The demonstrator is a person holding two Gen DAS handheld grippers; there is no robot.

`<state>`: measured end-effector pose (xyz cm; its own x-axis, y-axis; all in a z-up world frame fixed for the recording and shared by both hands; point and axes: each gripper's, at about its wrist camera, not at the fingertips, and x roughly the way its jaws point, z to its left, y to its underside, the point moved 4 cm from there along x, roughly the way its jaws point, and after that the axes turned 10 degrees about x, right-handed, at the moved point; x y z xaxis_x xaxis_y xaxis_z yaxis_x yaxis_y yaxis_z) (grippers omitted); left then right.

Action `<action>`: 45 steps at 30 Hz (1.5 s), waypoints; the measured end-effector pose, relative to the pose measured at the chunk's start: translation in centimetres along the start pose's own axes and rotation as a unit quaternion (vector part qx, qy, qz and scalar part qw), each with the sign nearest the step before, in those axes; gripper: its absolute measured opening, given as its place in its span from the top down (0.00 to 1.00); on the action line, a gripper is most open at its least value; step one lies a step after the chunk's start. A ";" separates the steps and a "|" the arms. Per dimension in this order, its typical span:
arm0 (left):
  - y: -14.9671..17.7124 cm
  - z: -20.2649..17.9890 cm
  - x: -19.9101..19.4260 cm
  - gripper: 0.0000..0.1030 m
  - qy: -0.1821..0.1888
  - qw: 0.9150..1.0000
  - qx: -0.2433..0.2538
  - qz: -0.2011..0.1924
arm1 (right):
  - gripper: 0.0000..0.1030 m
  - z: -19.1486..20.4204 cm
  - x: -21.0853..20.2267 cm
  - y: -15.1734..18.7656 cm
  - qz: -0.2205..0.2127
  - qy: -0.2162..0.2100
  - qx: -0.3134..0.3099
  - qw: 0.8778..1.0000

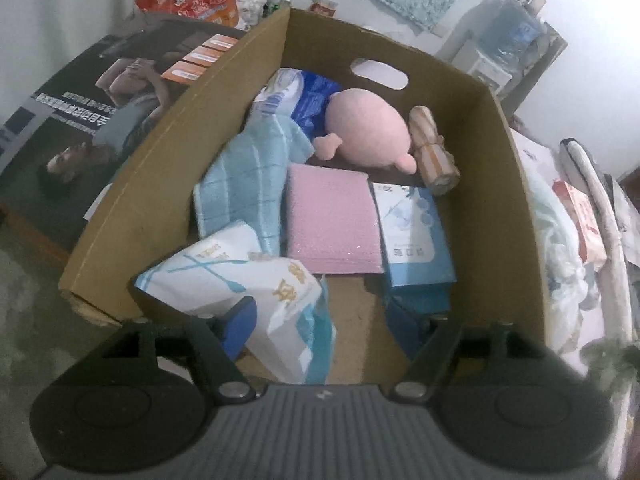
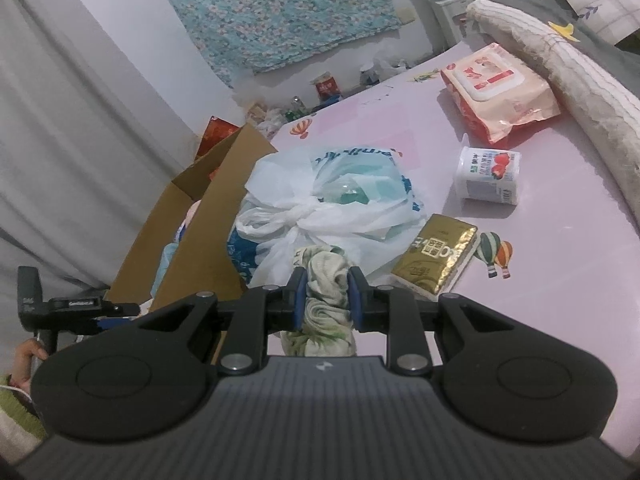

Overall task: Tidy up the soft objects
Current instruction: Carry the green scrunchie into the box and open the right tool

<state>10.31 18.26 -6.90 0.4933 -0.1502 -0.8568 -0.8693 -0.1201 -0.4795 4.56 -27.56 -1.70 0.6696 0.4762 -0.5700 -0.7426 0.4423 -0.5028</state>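
Gripping a bunched green-and-white patterned cloth (image 2: 326,300), its length hanging top to bottom, the right gripper (image 2: 327,294) is clamped beside the brown cardboard box (image 1: 400,52). Over that box, the left gripper (image 1: 324,320) stands open around a white-and-blue soft tissue pack (image 1: 244,280). Several soft items are boxed; a tied white plastic bag (image 2: 320,204) and pink wipes packet (image 2: 496,88) remain outside.
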 end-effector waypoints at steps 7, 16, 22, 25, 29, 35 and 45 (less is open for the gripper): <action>0.8 -1.5 -1.7 0.29 -0.005 0.998 0.027 -0.050 | 0.80 4.8 0.1 -1.3 0.000 -0.040 -0.056 0.998; 2.8 -5.3 -3.2 0.29 -0.051 0.985 0.093 -0.139 | 0.80 18.2 6.2 -4.8 0.050 -0.119 -0.160 0.979; 3.7 -6.8 -2.3 0.29 -0.039 0.983 0.100 -0.146 | 0.80 23.4 15.5 -4.6 0.105 -0.026 -0.245 0.963; 4.3 -6.8 -1.8 0.29 -0.039 0.984 0.101 -0.143 | 0.79 24.6 18.7 -3.5 0.114 0.027 -0.290 0.950; 4.7 -6.5 -1.7 0.29 -0.043 0.984 0.098 -0.145 | 0.56 25.7 21.2 -2.2 0.105 0.074 -0.331 0.935; 4.8 -6.5 -1.8 0.29 -0.044 0.983 0.103 -0.149 | 0.43 25.9 21.2 -2.1 0.085 0.067 -0.335 0.936; 5.2 -8.5 -2.5 0.29 0.025 0.982 0.102 -0.159 | 0.38 21.8 11.5 -4.3 0.037 -0.020 -0.231 0.972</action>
<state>4.78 9.66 -5.61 0.7377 -0.1851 -0.6492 -0.6561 0.0300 -0.7541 15.70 -7.40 8.04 0.6079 0.5267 -0.5942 -0.7087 0.0223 -0.7051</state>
